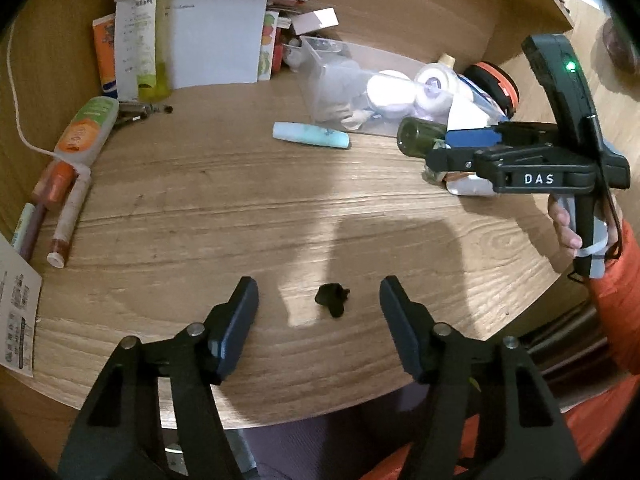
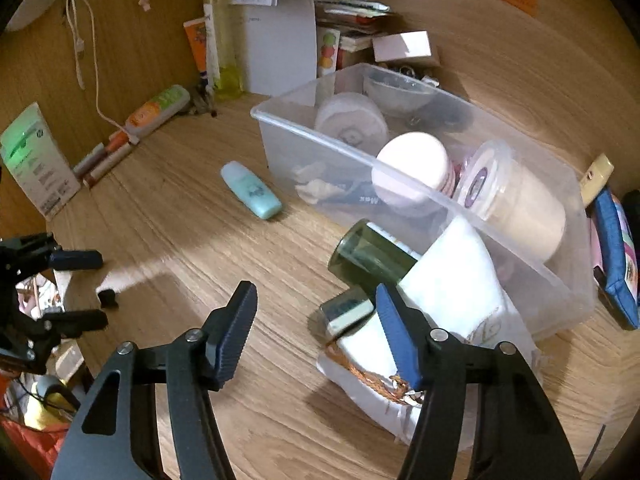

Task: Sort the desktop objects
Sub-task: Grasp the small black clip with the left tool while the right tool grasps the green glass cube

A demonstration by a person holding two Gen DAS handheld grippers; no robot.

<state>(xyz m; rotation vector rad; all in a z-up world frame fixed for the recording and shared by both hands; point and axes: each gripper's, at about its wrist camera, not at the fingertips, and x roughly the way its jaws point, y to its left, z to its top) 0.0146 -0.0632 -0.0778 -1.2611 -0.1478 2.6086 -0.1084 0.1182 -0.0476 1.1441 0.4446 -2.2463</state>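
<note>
My left gripper (image 1: 319,300) is open over the wooden desk, its fingers on either side of a small black piece (image 1: 332,295), apart from it. My right gripper (image 2: 316,304) is open and empty, just left of a dark green glass bottle (image 2: 372,256) lying on its side and a small jar (image 2: 347,312) on a white cloth bag (image 2: 452,292). In the left wrist view the right gripper (image 1: 440,156) is beside the green bottle (image 1: 420,138). A clear plastic bin (image 2: 344,148) holds white jars. A light blue tube (image 2: 251,195) lies on the desk, also in the left wrist view (image 1: 310,135).
Tubes and pens (image 1: 76,152) lie along the left wall. Papers, a yellow-green bottle (image 1: 152,28) and boxes stand at the back. A blue pouch (image 2: 616,248) and an orange-rimmed object (image 1: 494,82) sit right of the bin. The desk's front edge (image 1: 304,420) is close below my left gripper.
</note>
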